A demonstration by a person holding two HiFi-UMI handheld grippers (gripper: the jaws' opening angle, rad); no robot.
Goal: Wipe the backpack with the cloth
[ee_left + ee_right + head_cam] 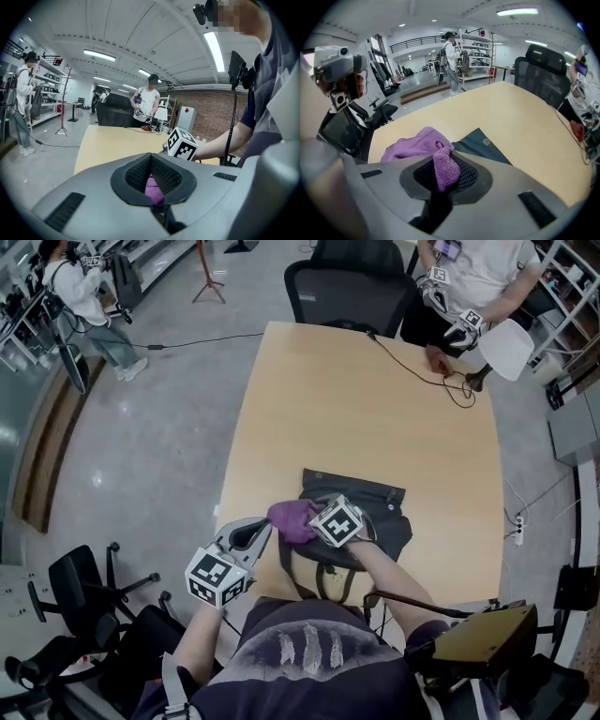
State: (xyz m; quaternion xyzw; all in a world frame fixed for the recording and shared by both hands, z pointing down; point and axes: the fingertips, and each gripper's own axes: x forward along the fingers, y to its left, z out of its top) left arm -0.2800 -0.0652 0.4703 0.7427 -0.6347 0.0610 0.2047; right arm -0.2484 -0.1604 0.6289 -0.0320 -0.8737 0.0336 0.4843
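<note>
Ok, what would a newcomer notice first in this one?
The bright purple cloth, bunched on the dark backpack at the near edge of the tan table, with the left tongs and the right tongs both pinching it. Next comes the black-and-white marker cube on the right tongs, just right of the cloth. Another person is at the table's far end.

cloth at backpack left edge, backpack at table near edge

Light wooden table filled the frame centre on a glossy grey floor. Black office chair top centre, another chair lower left. Tube lights on white ceiling; brick wall centre right.
</note>
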